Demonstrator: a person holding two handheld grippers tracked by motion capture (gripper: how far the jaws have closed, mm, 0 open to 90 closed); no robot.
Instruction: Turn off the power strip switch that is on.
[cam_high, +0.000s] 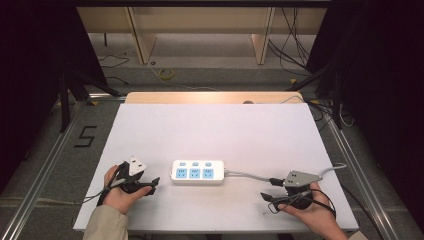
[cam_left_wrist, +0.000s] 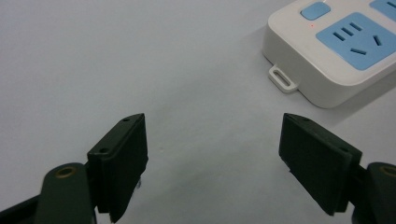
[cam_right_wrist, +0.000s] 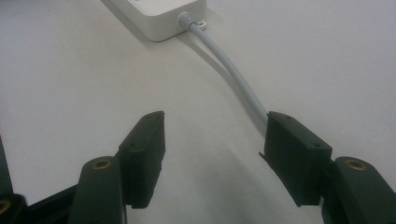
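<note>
A person in beige sleeves (cam_high: 102, 223) holds two black handheld grippers: the left gripper (cam_left_wrist: 212, 163) and right gripper (cam_right_wrist: 212, 161) each show flat jaw pads with small screw holes, brass-ringed pivots, grey three-cornered top plates and trailing black cables.

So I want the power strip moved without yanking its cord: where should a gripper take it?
Probably across the short width of the white power strip, near the cord-free end facing the left gripper. It lies flat with straight long sides, and the open jaws look wide enough. Avoid the grey cord leaving the other end.
</note>
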